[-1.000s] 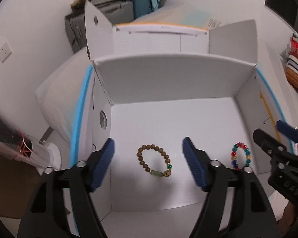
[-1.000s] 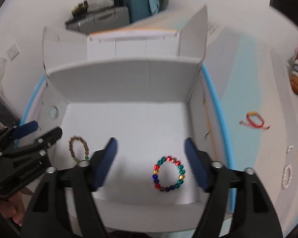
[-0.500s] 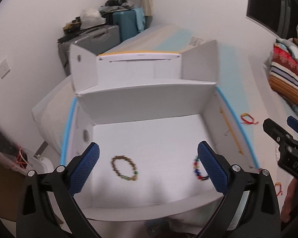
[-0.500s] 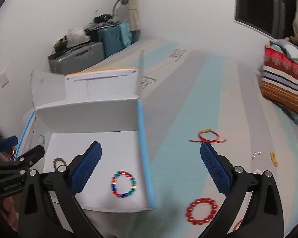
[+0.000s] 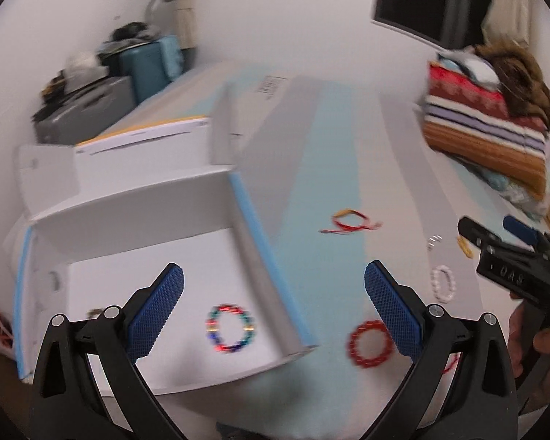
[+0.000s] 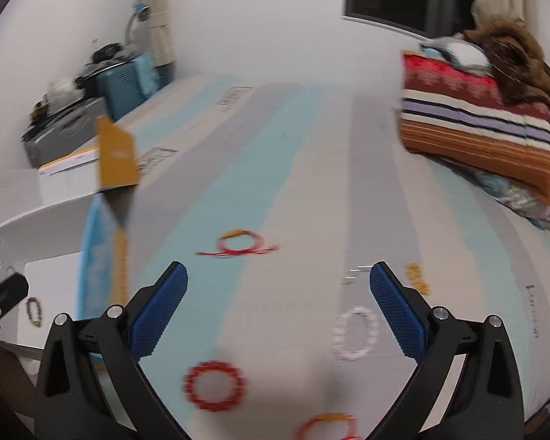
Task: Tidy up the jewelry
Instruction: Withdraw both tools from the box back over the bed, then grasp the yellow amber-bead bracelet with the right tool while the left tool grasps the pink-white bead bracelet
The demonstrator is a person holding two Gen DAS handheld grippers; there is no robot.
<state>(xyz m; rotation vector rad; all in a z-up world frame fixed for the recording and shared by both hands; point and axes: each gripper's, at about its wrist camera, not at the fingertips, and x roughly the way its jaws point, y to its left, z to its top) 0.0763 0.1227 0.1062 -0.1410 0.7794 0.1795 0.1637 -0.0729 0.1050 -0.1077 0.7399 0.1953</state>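
A big bed point(image 6: 311, 168) with pale blue and grey stripes filled most of the room. A stack of folded blankets point(image 6: 476, 117) sat on its far right side. At the left side of the bed sat a white cardboard box point(image 5: 135, 198) with its flaps standing up.

The left gripper point(image 5: 275, 308) hung over the right wall of the box. Its blue jaws were spread wide apart, and they held nothing and touched nothing. The right gripper point(image 6: 278, 308) hung over the bed, to the right of the box. Its jaws were spread just as wide, and they were empty too.

Inside the box, on the white floor, lay a bracelet of many colours point(image 5: 231, 328). A brown bead bracelet point(image 6: 33, 311) lay in the box as well, near its left side.

The other jewelry lay out on the bed. A red bead bracelet point(image 6: 215, 385) lay close to the box, low between the right gripper's jaws. A white bead bracelet point(image 6: 355, 333) lay just inside the right jaw of that gripper. A red string bracelet point(image 6: 240, 245) lay farther up the bed. Another red and gold loop point(image 6: 326, 427) showed at the very bottom of the right wrist view. A small gold piece point(image 6: 416, 277) and a tiny silver piece point(image 6: 354, 275) lay near each other, but both were too blurry to name.
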